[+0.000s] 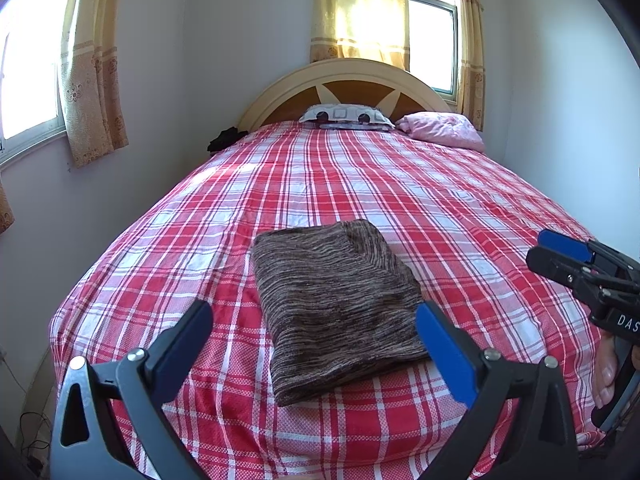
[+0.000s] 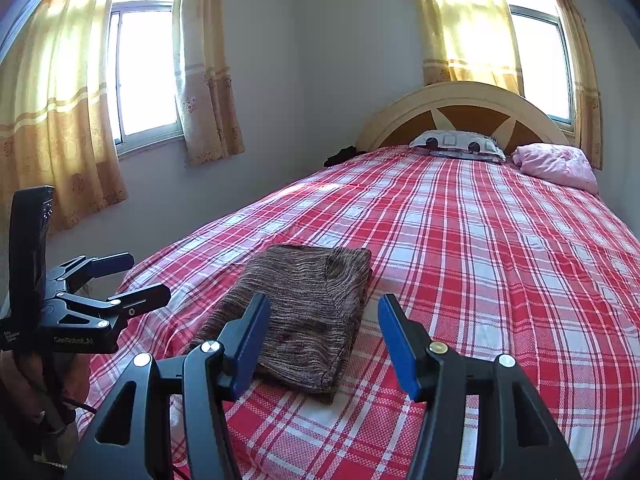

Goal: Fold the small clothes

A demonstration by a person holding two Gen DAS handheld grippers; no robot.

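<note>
A brown striped knit garment (image 1: 336, 304) lies folded into a flat rectangle on the red plaid bedsheet (image 1: 460, 208), near the foot of the bed. It also shows in the right wrist view (image 2: 304, 312). My left gripper (image 1: 314, 320) is open and empty, held above the near end of the garment. My right gripper (image 2: 324, 316) is open and empty, held just above the garment's near right corner. The right gripper also shows at the right edge of the left wrist view (image 1: 560, 252). The left gripper also shows at the left of the right wrist view (image 2: 148, 276).
A patterned pillow (image 1: 346, 114) and a pink quilt (image 1: 444, 128) lie at the wooden headboard (image 1: 344, 76). A dark item (image 1: 226, 138) sits at the bed's far left corner. Curtained windows (image 2: 144, 72) line the walls. Cables (image 1: 32, 432) lie on the floor at left.
</note>
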